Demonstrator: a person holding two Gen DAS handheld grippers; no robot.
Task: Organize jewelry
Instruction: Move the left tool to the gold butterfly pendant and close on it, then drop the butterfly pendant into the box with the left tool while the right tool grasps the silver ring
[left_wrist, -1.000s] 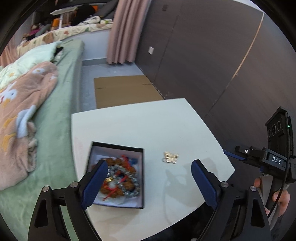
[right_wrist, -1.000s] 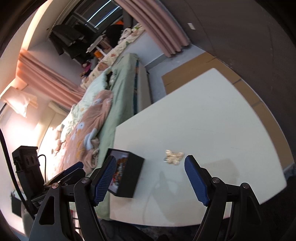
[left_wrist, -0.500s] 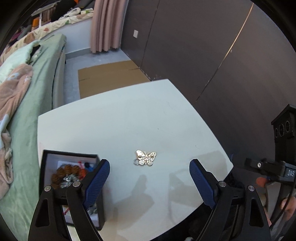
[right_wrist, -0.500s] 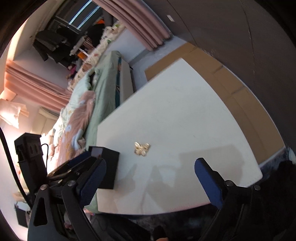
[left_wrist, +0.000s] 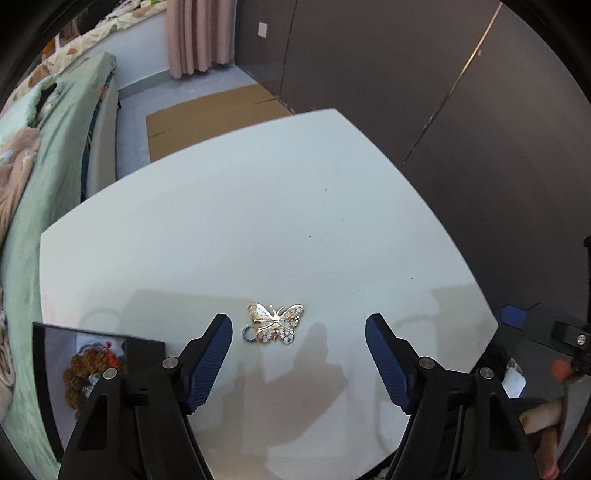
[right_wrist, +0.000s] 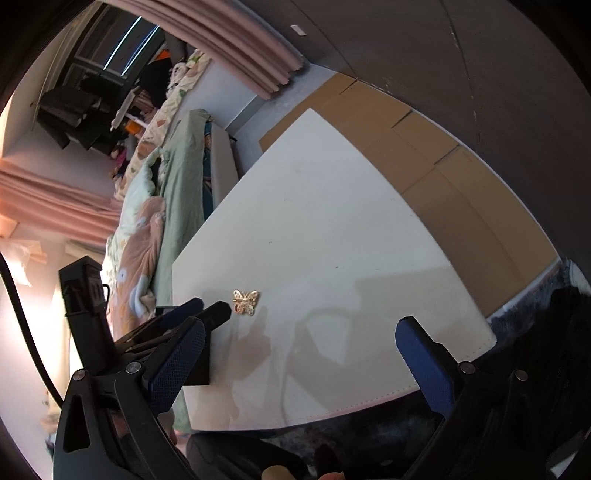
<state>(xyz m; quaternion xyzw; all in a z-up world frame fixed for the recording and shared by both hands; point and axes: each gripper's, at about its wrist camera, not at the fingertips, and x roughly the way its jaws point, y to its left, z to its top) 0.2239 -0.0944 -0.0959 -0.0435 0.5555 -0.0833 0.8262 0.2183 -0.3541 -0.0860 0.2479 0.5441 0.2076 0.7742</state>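
Left wrist view: left gripper (left_wrist: 298, 332) has swung from over the black box (left_wrist: 48, 373) to the butterfly brooch (left_wrist: 275, 323) lying on the white table (left_wrist: 258, 221), jaws narrowing but empty, right gripper (right_wrist: 301, 352) spread wide, so pickup looks next.

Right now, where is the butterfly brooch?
The butterfly brooch lies flat on the white table, in the left wrist view just ahead of the open left gripper and right of the black jewelry box, touching neither.
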